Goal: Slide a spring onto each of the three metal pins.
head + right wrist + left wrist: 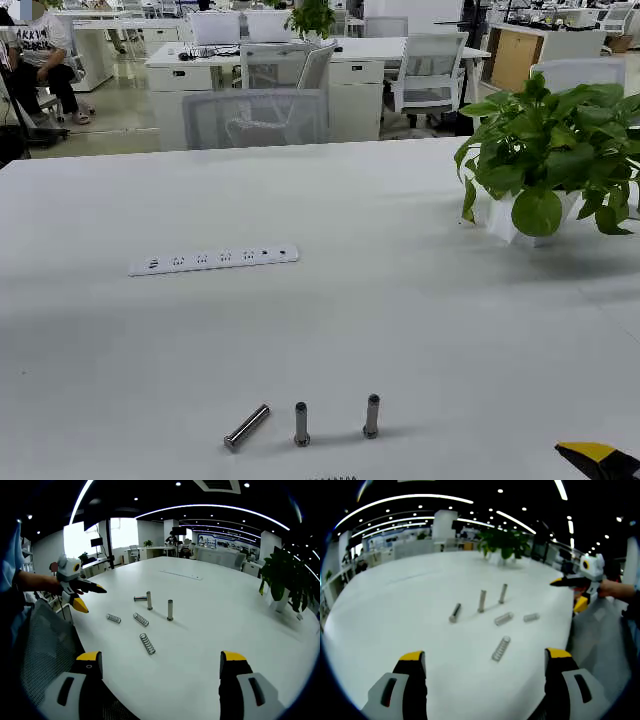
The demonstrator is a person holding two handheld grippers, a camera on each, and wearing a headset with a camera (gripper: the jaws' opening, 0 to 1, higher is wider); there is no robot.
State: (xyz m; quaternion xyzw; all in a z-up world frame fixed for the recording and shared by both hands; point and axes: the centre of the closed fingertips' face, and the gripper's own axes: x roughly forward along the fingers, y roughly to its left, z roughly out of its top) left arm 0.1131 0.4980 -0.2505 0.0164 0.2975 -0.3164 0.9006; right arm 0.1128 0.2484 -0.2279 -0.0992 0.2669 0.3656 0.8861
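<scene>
Three metal pins sit in a row at the bottom centre of the head view: the left pin (246,427) lies on its side, while the middle pin (301,424) and the right pin (371,416) stand upright. In the left gripper view three springs lie loose on the white table (400,320), lower in the frame than the pins and on none of them. The first spring (503,618) is at frame centre, the second spring (531,616) is just right of it, and the third spring (501,648) is lower down. The left gripper (485,655) has its jaws spread wide with nothing between them, and the right gripper (160,656) is equally wide and empty. A yellow-and-black gripper tip (598,458) enters the lower right corner of the head view; I cannot tell which side it belongs to. A power strip (213,260) lies left of centre, and a potted plant (550,160) stands at the upper right.
</scene>
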